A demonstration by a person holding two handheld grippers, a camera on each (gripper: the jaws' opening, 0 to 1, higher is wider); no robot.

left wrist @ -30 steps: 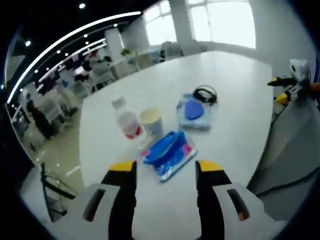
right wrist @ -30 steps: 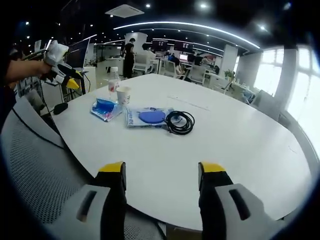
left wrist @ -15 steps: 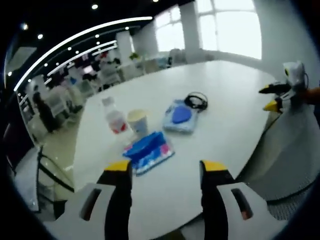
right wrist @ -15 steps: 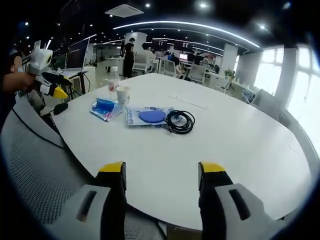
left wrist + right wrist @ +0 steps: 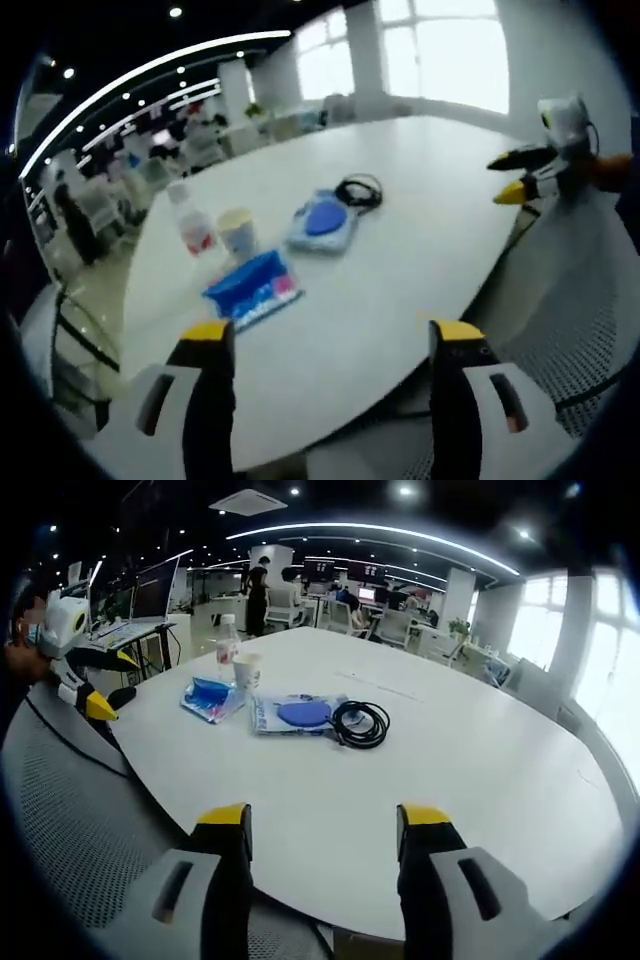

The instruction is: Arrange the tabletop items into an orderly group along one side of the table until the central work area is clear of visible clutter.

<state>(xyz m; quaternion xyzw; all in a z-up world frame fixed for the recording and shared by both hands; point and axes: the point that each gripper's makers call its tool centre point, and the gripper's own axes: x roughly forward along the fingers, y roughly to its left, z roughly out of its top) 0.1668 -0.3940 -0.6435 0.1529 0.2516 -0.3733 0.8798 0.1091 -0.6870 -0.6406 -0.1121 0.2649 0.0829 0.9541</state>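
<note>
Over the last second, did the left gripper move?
Yes. In the right gripper view the left gripper, open, has dropped and pulled back off the round white table, from beside the clear plastic water bottle to past the table edge.

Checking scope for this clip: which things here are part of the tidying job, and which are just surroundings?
Job items:
water bottle
paper cup
blue packet
clear pouch with blue pad
black cable coil

Surroundings:
white table
mesh chair
background office desks

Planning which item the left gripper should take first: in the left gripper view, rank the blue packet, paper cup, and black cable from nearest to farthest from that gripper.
1. Blue packet, just ahead of the left gripper, toward its left.
2. Paper cup, behind the packet, beside the bottle.
3. Black cable, farthest, beyond the blue pouch.
</note>
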